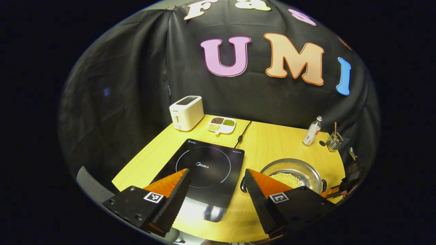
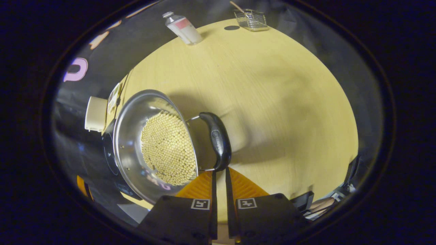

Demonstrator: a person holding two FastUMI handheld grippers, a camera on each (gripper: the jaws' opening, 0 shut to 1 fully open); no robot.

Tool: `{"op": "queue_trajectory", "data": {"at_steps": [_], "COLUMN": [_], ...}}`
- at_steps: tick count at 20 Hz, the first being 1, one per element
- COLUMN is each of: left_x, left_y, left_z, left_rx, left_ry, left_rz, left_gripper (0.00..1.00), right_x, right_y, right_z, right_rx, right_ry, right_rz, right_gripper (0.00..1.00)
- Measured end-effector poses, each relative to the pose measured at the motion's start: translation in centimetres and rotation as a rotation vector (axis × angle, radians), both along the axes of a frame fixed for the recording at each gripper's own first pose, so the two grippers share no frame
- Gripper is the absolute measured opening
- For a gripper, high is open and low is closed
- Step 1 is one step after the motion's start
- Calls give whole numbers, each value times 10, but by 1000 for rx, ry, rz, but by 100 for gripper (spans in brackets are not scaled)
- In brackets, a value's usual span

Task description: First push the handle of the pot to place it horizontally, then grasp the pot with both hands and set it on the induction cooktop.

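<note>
A steel pot (image 1: 308, 170) holding pale beans (image 1: 287, 179) stands on the wooden table (image 1: 269, 139), just right of the black induction cooktop (image 1: 204, 163). My left gripper (image 1: 217, 170) is open, hovering over the cooktop's near edge, with its right finger next to the pot's left black handle (image 1: 242, 185). In the right gripper view the pot (image 2: 133, 136) lies to the left and its black side handle (image 2: 218, 139) runs away from me. My right gripper (image 2: 219, 171) is shut with nothing between the fingers, its tips against the handle's near end.
At the back of the table stand a white toaster (image 1: 186, 112), a divided dish of beans (image 1: 222, 125), a bottle (image 1: 312, 131) and a wire basket (image 1: 333, 141). A black cable (image 1: 243, 131) runs from the cooktop to the wall. The table's rounded edge is close on the right.
</note>
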State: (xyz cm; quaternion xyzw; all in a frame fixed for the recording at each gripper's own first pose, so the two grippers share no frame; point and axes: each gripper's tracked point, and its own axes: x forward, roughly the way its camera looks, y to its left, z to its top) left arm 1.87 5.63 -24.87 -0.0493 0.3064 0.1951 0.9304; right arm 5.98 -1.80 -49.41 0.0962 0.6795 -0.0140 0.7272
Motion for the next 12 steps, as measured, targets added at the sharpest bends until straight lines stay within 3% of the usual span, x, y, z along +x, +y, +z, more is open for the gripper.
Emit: {"op": "queue_trajectory", "data": {"at_steps": [7,8,9,10,11,12], "left_x": [6,8,8,11,12,14], "left_y": [-10,-11,-13,-16,-18,-20], "left_z": [-18,-21,-25,-28,-32,-36], "left_rx": [-41,-51,-61,-71,-83,-95], "left_ry": [37,43,50,58,64,70], "left_rz": [-9,-13,-20,-28,-39,-48], "left_gripper": [97,97,97,97,97,97], "right_x": [0,-1,1,1,5,8], "right_y": [-7,-9,-14,-21,-20,-22], "right_z": [11,14,16,19,24,30], "right_rx": [54,57,50,38,58,62], "right_ry": [21,24,19,16,4,-8], "right_rz": [-25,-26,-21,-12,-8,-8], "right_gripper": [15,3,15,15,5,28]}}
